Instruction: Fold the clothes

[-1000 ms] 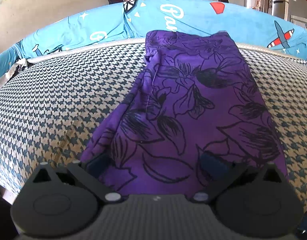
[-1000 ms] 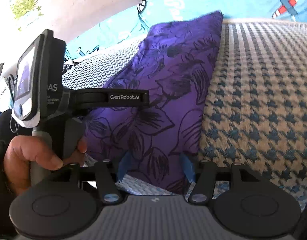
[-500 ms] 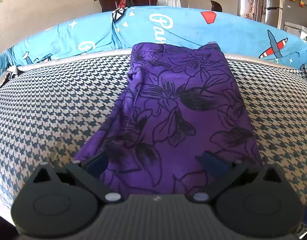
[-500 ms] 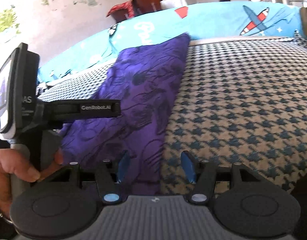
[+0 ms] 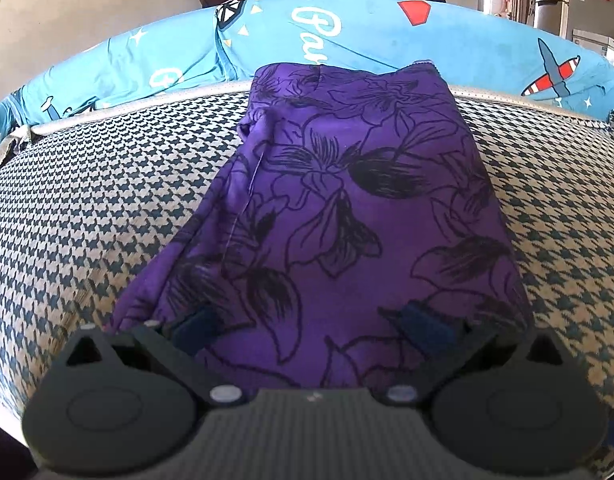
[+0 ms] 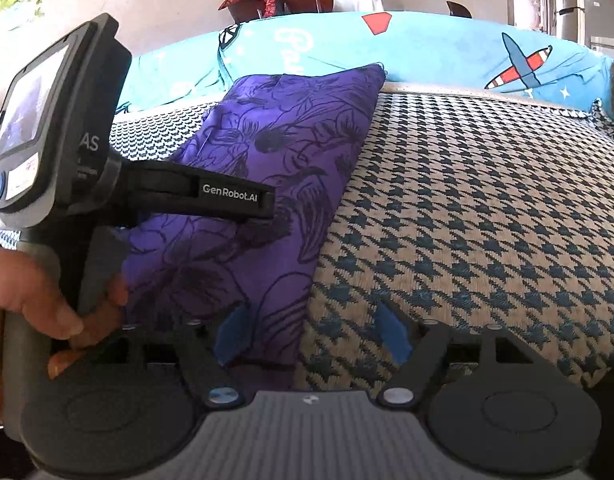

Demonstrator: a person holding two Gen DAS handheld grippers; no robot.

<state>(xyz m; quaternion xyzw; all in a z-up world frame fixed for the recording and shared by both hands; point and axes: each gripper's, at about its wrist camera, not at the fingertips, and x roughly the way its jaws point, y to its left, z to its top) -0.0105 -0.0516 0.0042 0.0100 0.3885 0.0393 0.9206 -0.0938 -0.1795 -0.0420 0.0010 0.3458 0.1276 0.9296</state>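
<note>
A purple garment [image 5: 347, 208] with black flower outlines lies folded into a long strip on the houndstooth cover [image 5: 107, 208]. Its far end reaches the blue bedding. My left gripper [image 5: 311, 324] stands open over the garment's near end, its blue pads [image 5: 195, 326] wide apart with the cloth below and between them. In the right wrist view the same garment [image 6: 283, 168] runs up the left half. My right gripper [image 6: 313, 336] is open and its jaws are opening. The garment's right edge lies between them, and the right pad [image 6: 393, 338] is over bare cover.
Blue bedding [image 5: 387, 32] printed with planes is heaped along the far edge of the cover. A hand [image 6: 27, 292] holds the left tool's black body [image 6: 87, 152] at the left of the right wrist view. Chairs and a table stand in the room beyond.
The right gripper's jaws have widened, and it has tilted up and shifted right, so cover now shows between the pads. The left gripper drew back slightly, showing more of the garment.
</note>
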